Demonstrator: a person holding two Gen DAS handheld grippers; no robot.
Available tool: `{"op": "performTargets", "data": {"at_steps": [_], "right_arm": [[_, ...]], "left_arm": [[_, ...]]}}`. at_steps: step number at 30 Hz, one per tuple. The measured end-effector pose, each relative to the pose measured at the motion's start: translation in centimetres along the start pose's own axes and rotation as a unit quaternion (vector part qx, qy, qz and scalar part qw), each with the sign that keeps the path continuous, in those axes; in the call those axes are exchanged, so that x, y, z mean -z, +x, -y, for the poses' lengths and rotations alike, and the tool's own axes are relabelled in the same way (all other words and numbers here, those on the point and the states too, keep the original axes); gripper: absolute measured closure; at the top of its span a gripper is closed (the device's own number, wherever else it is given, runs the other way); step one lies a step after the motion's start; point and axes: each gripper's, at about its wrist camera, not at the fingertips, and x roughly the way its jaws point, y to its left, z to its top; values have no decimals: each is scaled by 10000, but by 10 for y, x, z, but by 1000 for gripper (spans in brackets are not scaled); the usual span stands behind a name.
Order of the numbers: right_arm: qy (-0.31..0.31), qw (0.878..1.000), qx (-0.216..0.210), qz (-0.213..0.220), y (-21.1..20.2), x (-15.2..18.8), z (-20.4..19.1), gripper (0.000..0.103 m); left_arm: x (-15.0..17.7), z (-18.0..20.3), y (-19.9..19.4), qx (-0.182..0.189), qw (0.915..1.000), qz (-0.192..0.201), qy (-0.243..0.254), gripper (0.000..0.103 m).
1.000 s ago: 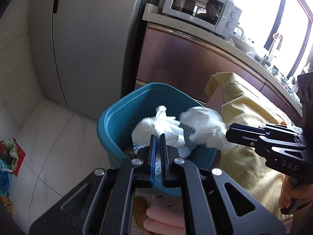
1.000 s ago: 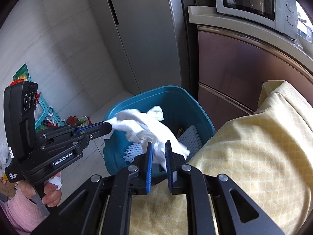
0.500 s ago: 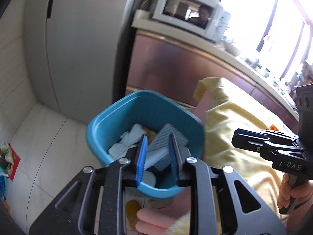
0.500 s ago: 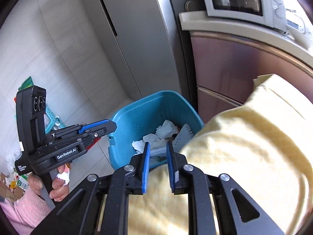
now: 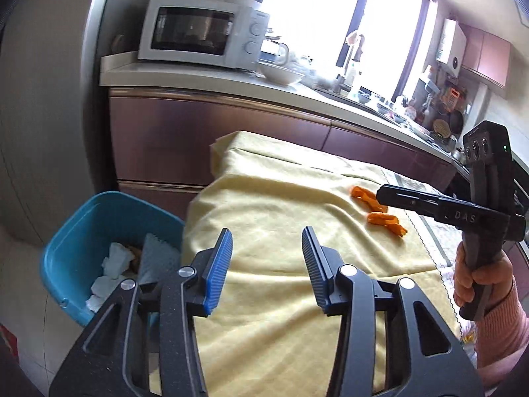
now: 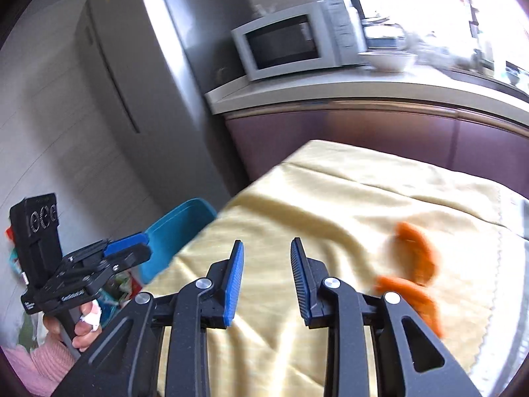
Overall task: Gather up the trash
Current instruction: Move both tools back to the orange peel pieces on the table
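Observation:
A teal trash bin (image 5: 82, 231) stands on the floor at the table's left end; it holds white crumpled paper (image 5: 114, 261) and a grey-blue pad (image 5: 155, 258). It also shows in the right wrist view (image 6: 178, 228). Orange peel pieces (image 5: 380, 211) lie on the yellow tablecloth (image 5: 281, 205), blurred in the right wrist view (image 6: 410, 264). My left gripper (image 5: 267, 248) is open and empty above the cloth's near left part. My right gripper (image 6: 267, 261) is open and empty over the cloth, left of the peels.
A kitchen counter with a white microwave (image 5: 201, 31) and a bowl (image 5: 281, 72) runs behind the table. A grey fridge (image 6: 132, 82) stands left of it. Toys and litter (image 6: 112, 291) lie on the floor near the bin.
Both grippers dropped the white paper into the bin, opened wider and swung right from the bin toward the table. The orange peels have come into view.

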Motion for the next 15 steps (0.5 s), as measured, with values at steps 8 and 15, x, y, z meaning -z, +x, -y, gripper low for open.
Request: {"op": "performTargets", "data": {"at_steps": [8,15], "right_arm": [[702,9956,617,124,-20,5,82,76],[947,9928,718,-148,4,9,117,75]], "left_arm": [[-5,78,51,501,9961,-377,622,60],[-12,122,94,694,9904,-676,981,60]]}}
